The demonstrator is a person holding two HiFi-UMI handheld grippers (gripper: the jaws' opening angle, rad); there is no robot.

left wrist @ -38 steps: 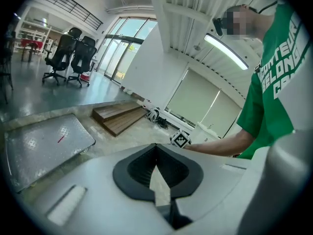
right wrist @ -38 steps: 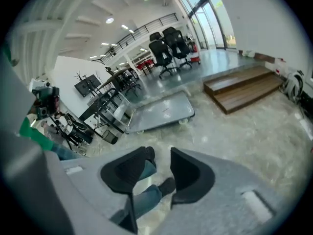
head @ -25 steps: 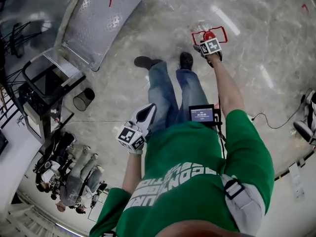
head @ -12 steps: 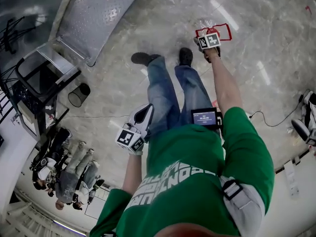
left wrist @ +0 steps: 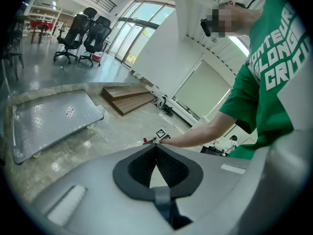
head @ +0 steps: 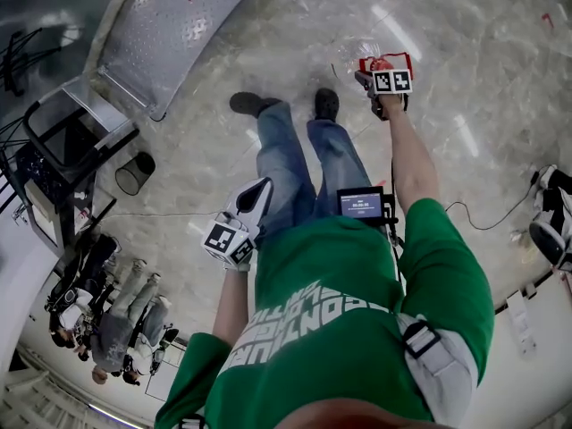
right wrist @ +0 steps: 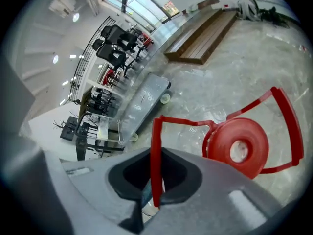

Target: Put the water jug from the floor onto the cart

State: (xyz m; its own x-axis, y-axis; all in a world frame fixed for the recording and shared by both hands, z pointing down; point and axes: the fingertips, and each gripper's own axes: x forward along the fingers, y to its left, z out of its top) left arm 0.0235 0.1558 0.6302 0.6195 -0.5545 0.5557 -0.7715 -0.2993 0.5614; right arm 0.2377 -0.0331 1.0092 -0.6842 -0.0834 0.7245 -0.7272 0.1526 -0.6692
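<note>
The water jug (head: 356,54) is clear plastic with a red cap (right wrist: 239,148) and a red wire-like handle (right wrist: 156,131); it stands on the marble floor ahead of the person's shoes. My right gripper (head: 375,74) reaches down to it. Its jaws are closing, with the handle's bar between the pads (right wrist: 168,173), which press on it. My left gripper (head: 261,190) hangs by the person's left thigh, shut and empty, its tips meeting (left wrist: 156,148). The cart (head: 170,25) is a low metal platform on small wheels, far left of the jug, also in the cart (right wrist: 144,99) view.
A black bin (head: 134,174) and a black metal rack (head: 63,141) stand left of the person. People sit at the lower left (head: 107,320). A cable (head: 483,220) runs along the floor on the right. Wooden steps (left wrist: 129,98) and office chairs (left wrist: 88,33) lie beyond the cart.
The right gripper has shifted slightly right and rolled, and the red handle has moved with it; the clear jug body now shows to its left. The left gripper has stayed put.
</note>
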